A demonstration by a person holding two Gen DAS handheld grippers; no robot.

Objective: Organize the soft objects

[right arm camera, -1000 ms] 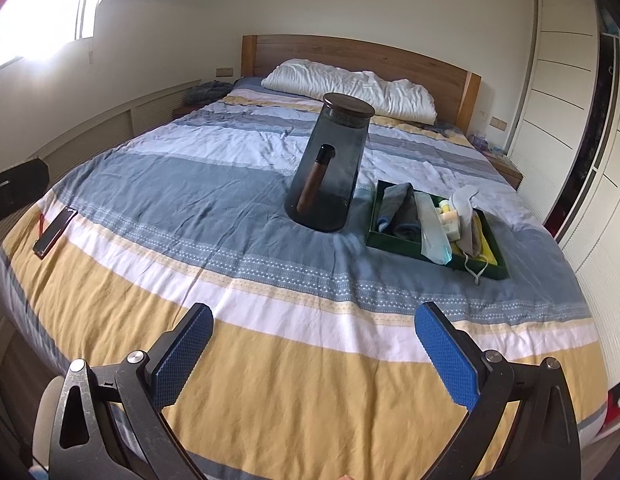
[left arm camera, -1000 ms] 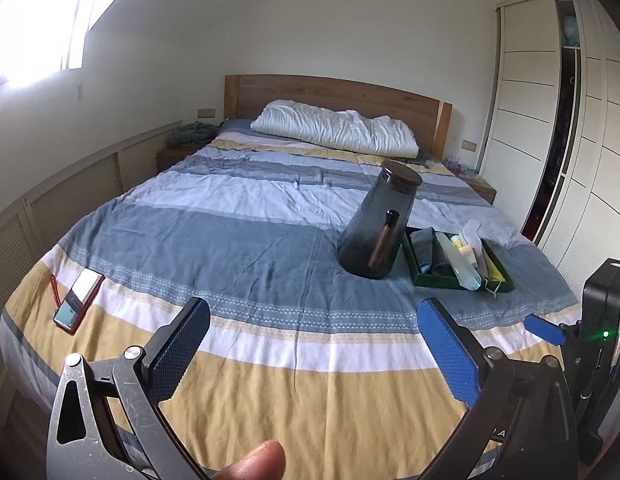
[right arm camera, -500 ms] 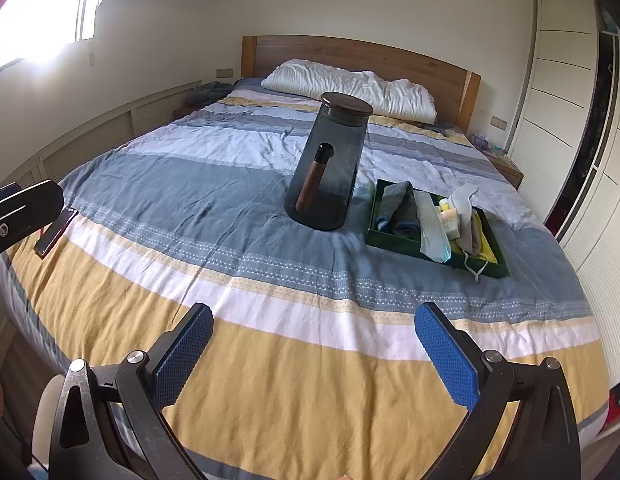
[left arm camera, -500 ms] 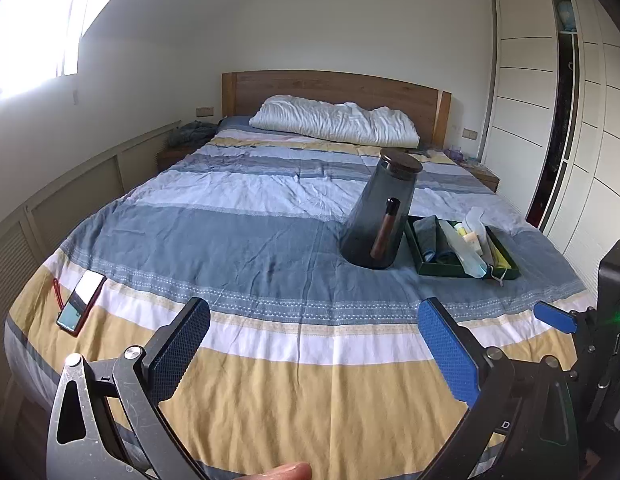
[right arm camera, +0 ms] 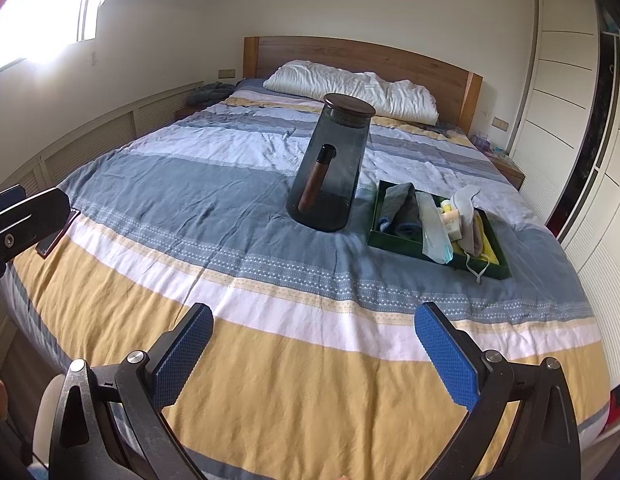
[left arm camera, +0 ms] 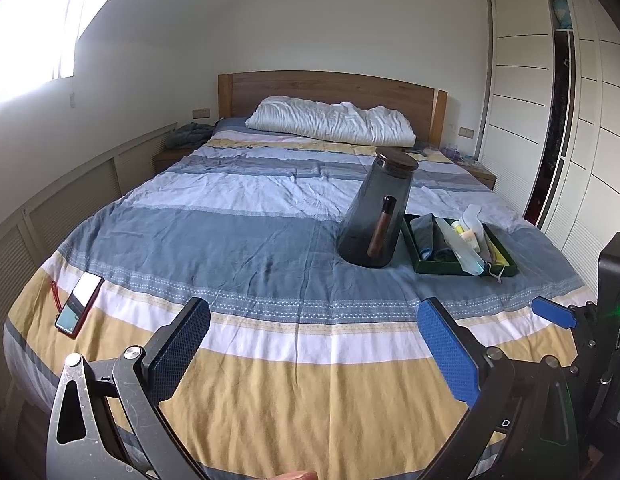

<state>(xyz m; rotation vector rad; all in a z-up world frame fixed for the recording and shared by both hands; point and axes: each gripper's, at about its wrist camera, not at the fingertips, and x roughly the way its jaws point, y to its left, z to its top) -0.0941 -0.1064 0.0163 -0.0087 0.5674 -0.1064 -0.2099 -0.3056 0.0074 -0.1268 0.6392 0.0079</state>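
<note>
While both grippers hover over the foot edge of the bed [left arm camera: 269, 400], I log the green tray [right arm camera: 394, 240] on the bedspread's right side, toward the right edge, just beside a smoked-glass carafe [right arm camera: 330, 168]. Tray holds folded grey-blue cloths [right arm camera: 398, 208], a face mask [right arm camera: 434, 236], a pale sock-like piece [right arm camera: 466, 216], something yellow and small bottles; carafe contents cannot be made out.

Left gripper [left arm camera: 312, 356]: jaws spread wide, holding nothing. Right gripper [right arm camera: 314, 360]: same, wide apart, nothing between the pads.

Left view alone shows the phone [left arm camera: 78, 305] face up near the bed's left edge, plus the right gripper's blue pad at frame right. Right view gives the tray contents closer.

Versus 1.0 s ago: left camera sits higher and farther back; bed items unmoved.
</note>
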